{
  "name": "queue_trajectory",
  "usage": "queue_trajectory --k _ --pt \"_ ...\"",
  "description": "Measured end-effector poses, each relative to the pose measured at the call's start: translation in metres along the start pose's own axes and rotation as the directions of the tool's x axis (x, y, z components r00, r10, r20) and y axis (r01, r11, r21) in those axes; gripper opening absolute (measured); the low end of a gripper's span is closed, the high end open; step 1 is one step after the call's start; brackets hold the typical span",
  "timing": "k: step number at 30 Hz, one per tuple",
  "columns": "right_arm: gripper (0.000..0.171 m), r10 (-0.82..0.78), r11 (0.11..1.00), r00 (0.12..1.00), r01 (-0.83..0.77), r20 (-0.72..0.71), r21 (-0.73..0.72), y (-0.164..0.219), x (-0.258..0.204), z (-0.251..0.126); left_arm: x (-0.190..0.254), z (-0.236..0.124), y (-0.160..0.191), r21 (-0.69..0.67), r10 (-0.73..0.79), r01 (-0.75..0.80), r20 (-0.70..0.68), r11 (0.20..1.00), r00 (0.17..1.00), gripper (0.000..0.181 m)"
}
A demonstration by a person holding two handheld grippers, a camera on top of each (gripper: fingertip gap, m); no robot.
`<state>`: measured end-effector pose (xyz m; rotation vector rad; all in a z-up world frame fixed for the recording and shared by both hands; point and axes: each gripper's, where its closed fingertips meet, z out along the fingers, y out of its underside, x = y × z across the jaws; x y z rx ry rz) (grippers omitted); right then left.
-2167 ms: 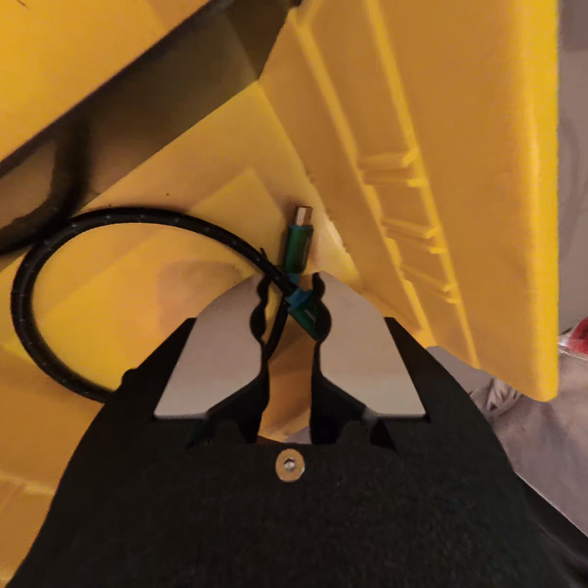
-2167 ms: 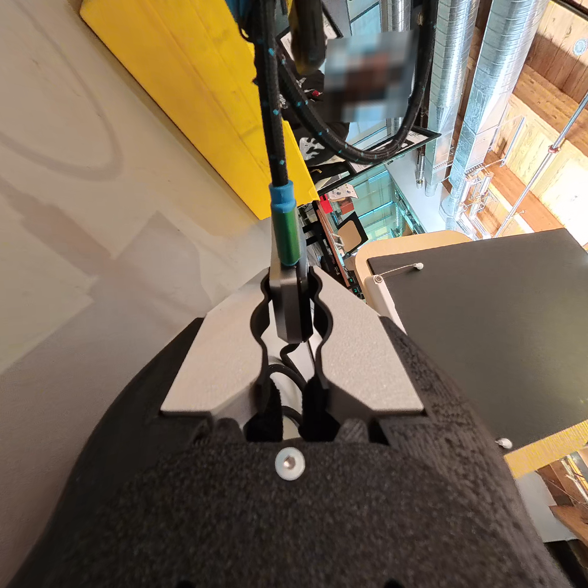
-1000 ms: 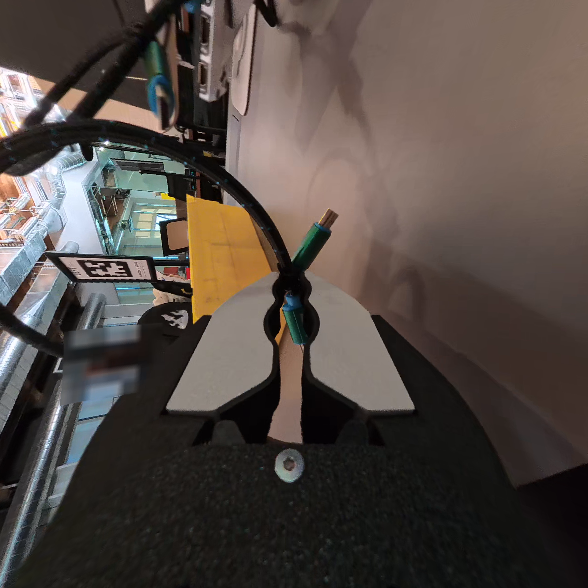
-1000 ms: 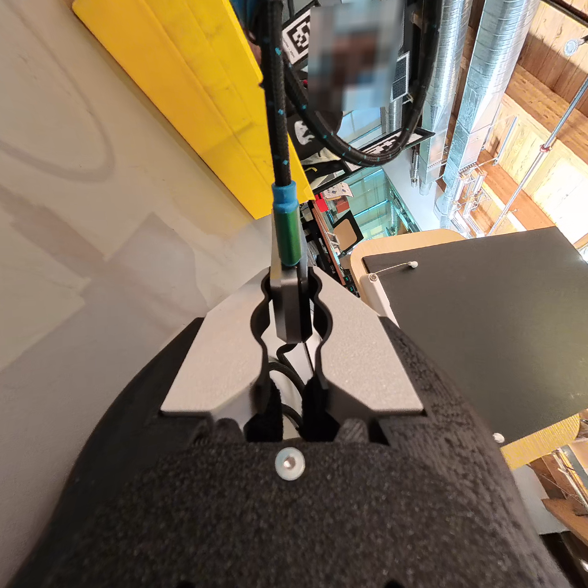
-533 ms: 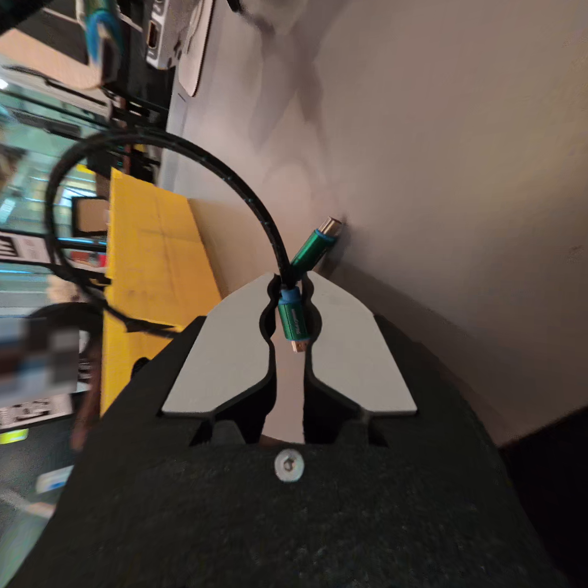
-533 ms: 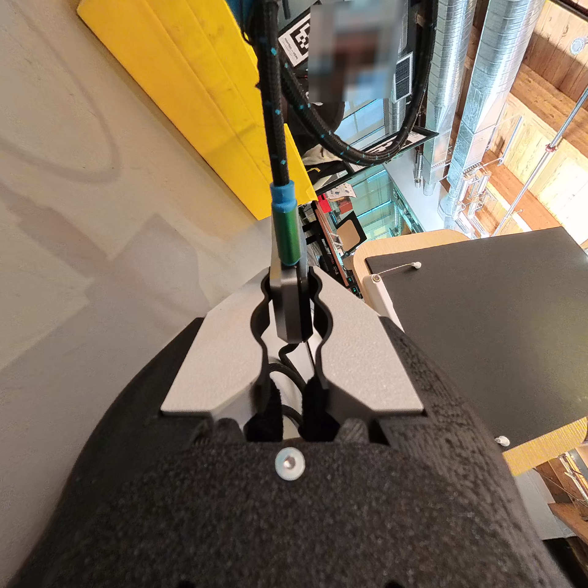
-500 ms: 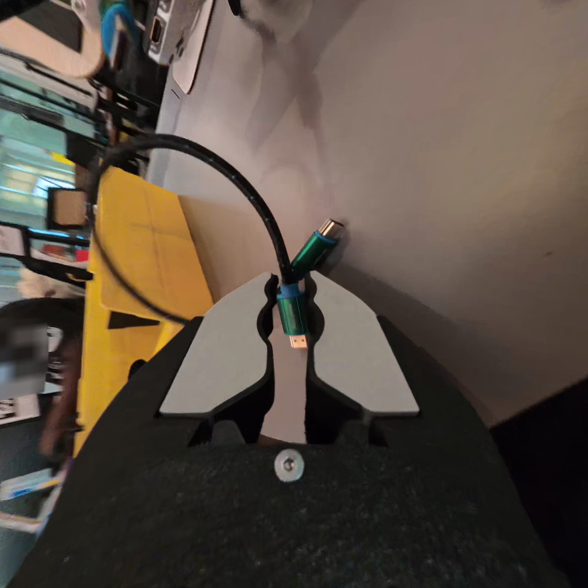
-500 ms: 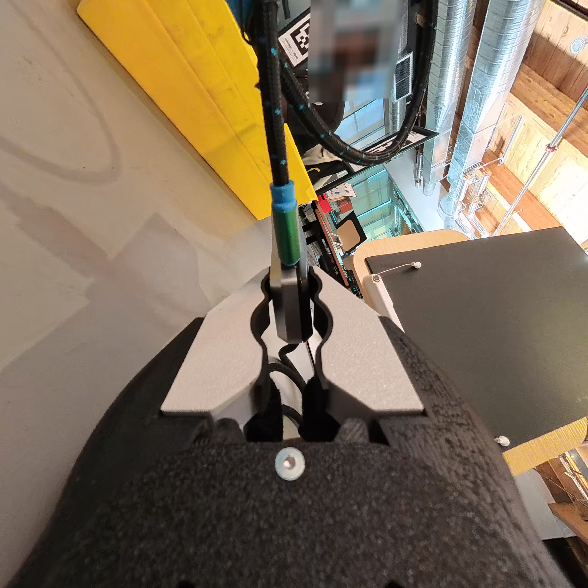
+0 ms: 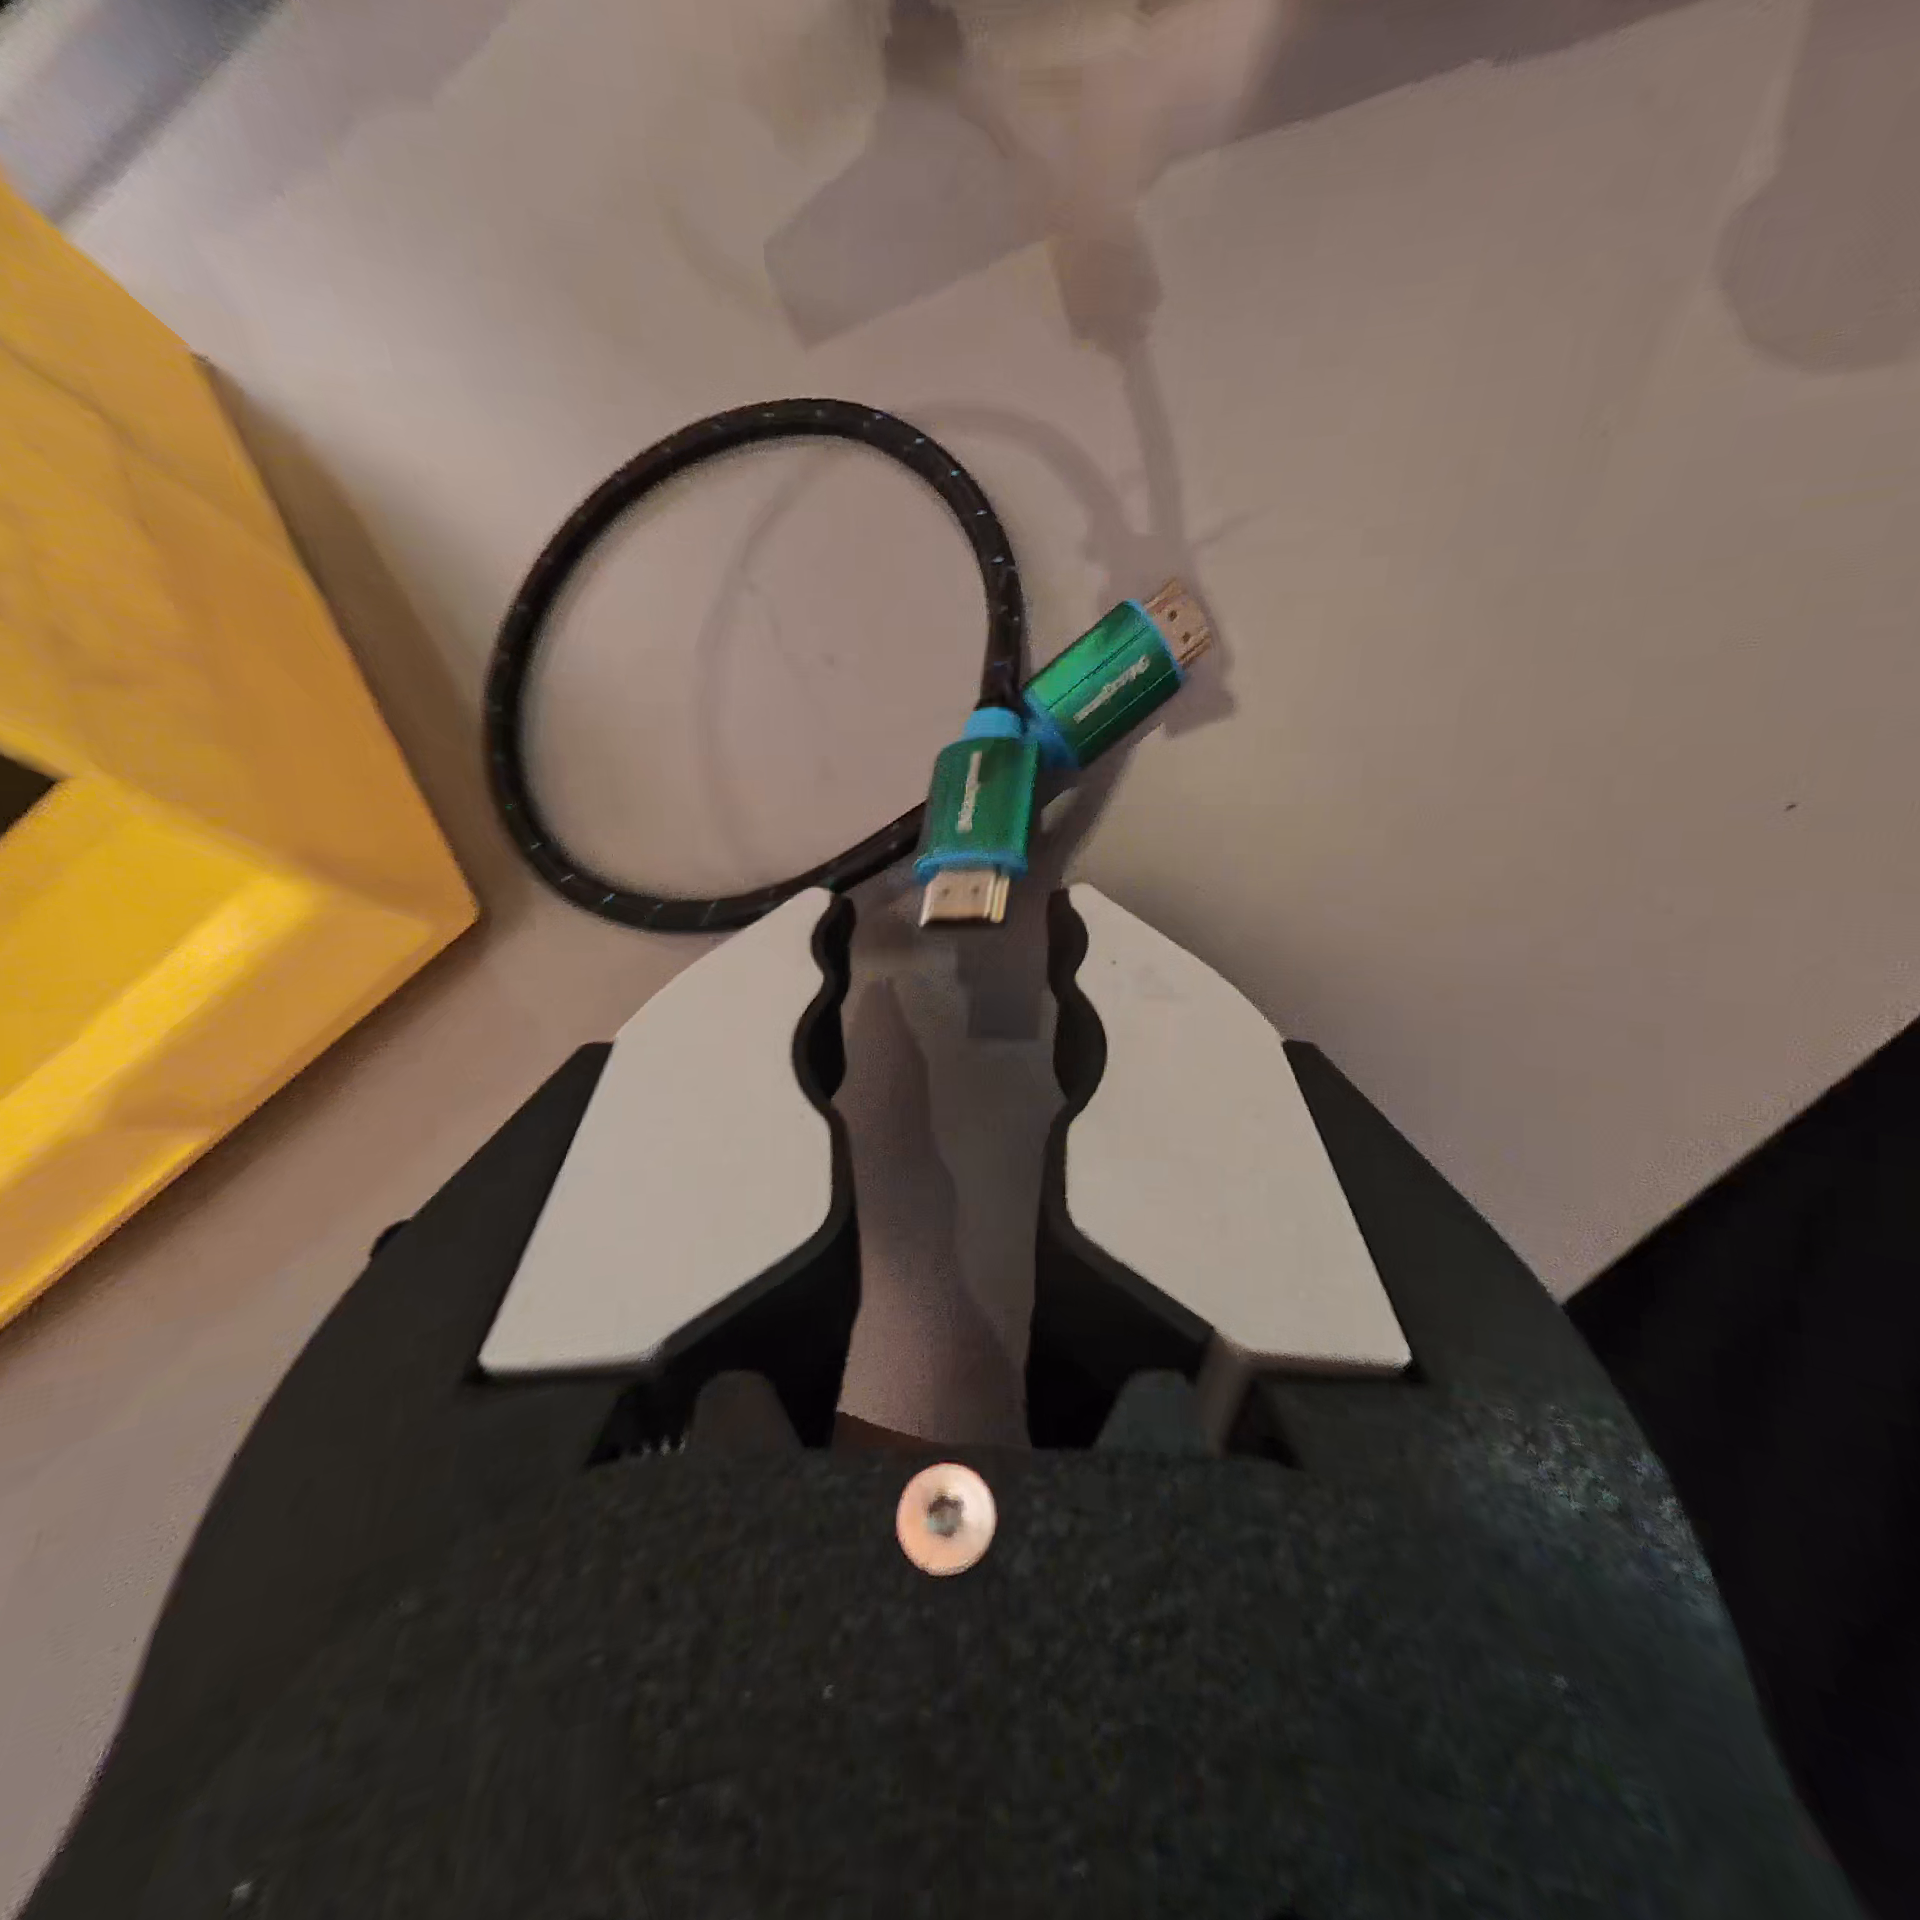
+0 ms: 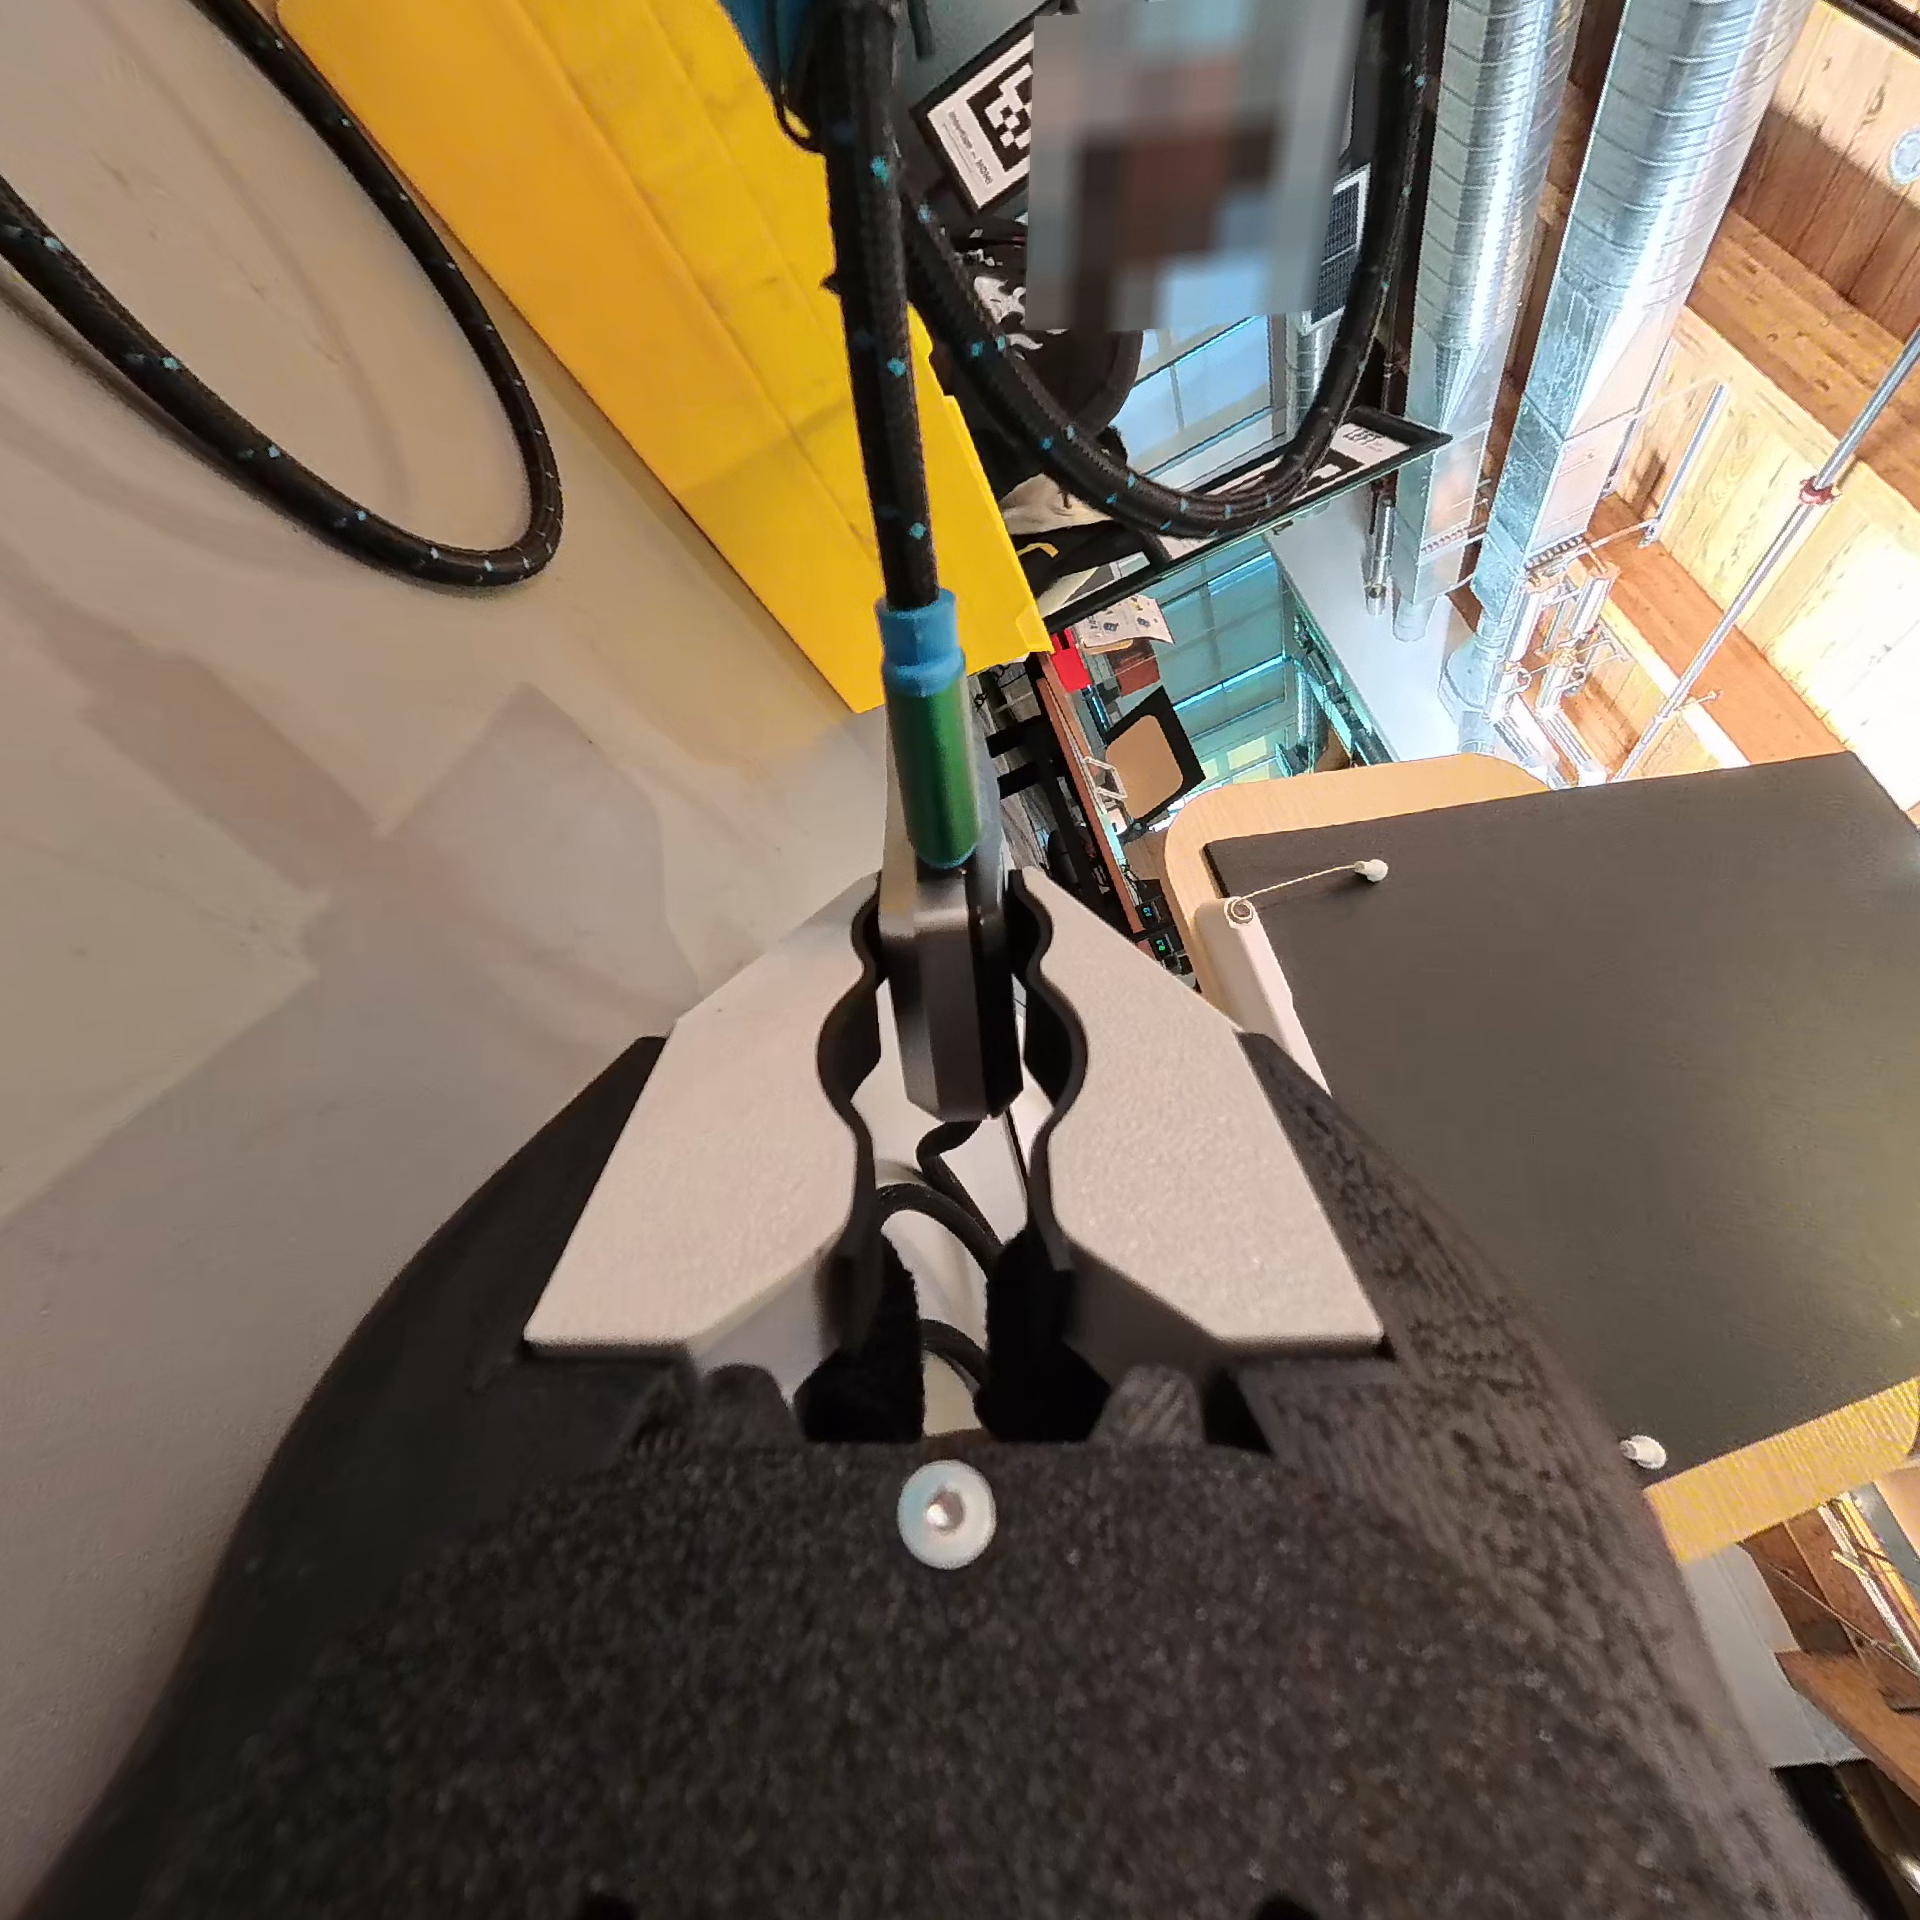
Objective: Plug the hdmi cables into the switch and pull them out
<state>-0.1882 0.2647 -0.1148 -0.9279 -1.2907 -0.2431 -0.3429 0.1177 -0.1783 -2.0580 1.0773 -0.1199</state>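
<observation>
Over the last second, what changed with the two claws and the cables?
The left claw opened and let go of the short black braided cable with green plugs, which now lies looped on the pale table. The right claw stayed shut on the dark grey switch, one green plug still inserted.

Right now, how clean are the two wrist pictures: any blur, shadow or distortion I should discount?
Left wrist view: slight motion blur, worst on the yellow box; the HDMI cable casts soft shadows on the table. Right wrist view: sharper, wide-angle bending at the edges, bright windows behind; the switch is mostly in shade.
</observation>
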Motion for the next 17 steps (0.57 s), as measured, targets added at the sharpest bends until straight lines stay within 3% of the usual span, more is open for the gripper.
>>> queue_trajectory --k 2,5,7,10,14,17 --pt "0.021 -0.002 1.0 1.0 0.002 0.0 -0.003 0.0 0.0 -0.001 0.008 0.01 -0.004 0.006 -0.004 0.004 -0.047 1.0 0.999 0.023" --pt "0.021 0.002 1.0 1.0 -0.002 -0.002 -0.004 0.001 0.0 -0.001 0.012 0.005 -0.015 0.011 0.032 -0.031 -0.046 0.999 0.998 0.02" --pt "0.021 0.009 1.0 1.0 -0.009 -0.003 -0.002 0.001 0.001 -0.001 0.009 -0.017 -0.028 0.017 0.043 -0.042 -0.049 0.999 0.998 0.02" --pt "0.021 0.015 1.0 1.0 -0.015 -0.002 0.001 0.0 0.001 -0.001 -0.006 -0.071 -0.047 -0.037 0.185 -0.186 -0.041 0.982 0.982 0.018" --pt "0.021 0.018 1.0 1.0 -0.018 0.002 0.003 0.0 0.001 0.0 -0.025 -0.138 -0.044 -0.226 0.392 -0.418 -0.153 0.88 0.907 0.018" --pt "0.021 0.017 1.0 1.0 -0.017 0.008 0.004 -0.001 -0.001 0.001 -0.037 -0.15 -0.038 -0.374 0.472 -0.526 -0.232 0.764 0.851 0.014"
